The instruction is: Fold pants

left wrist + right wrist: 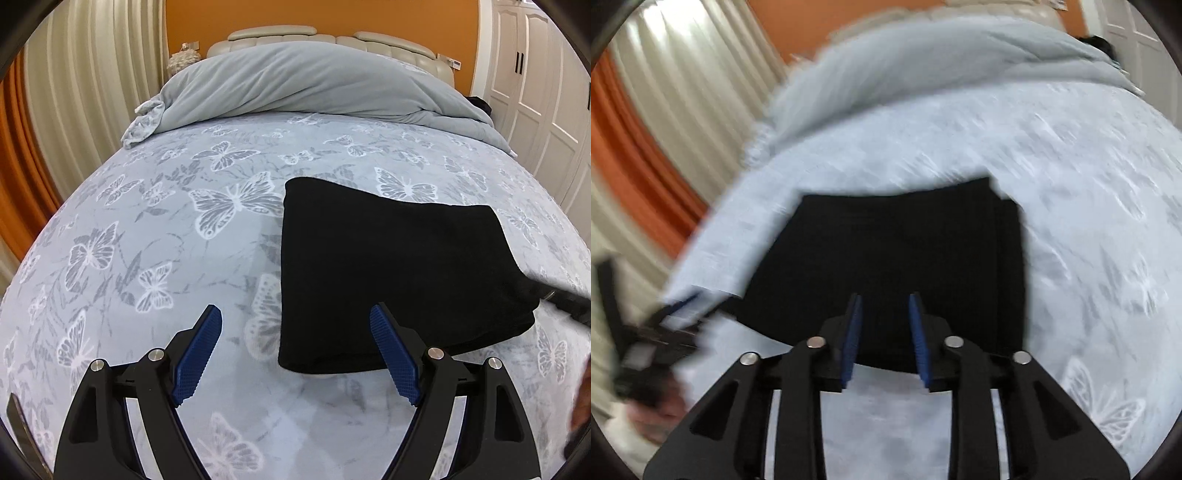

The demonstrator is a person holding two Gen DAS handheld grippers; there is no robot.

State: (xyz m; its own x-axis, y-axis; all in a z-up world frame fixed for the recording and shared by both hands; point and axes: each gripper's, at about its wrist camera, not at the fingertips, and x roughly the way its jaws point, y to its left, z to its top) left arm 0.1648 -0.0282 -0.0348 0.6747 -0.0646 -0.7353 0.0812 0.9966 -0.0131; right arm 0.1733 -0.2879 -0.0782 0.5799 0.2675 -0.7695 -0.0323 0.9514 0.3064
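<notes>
The black pants (391,273) lie folded into a compact rectangle on the butterfly-print bed sheet (166,229). My left gripper (295,321) is wide open and empty, just off the near left corner of the pants. In the blurred right wrist view the pants (894,266) lie straight ahead. My right gripper (884,314) is partly open with nothing between its blue pads, hovering at the near edge of the pants. The right gripper shows as a dark blur at the right edge of the left wrist view (565,299). The left gripper shows at the left of the right wrist view (665,321).
A bunched grey duvet (303,81) lies across the head of the bed against a padded headboard (321,37). Cream and orange curtains (55,110) hang on the left. White wardrobe doors (535,92) stand on the right.
</notes>
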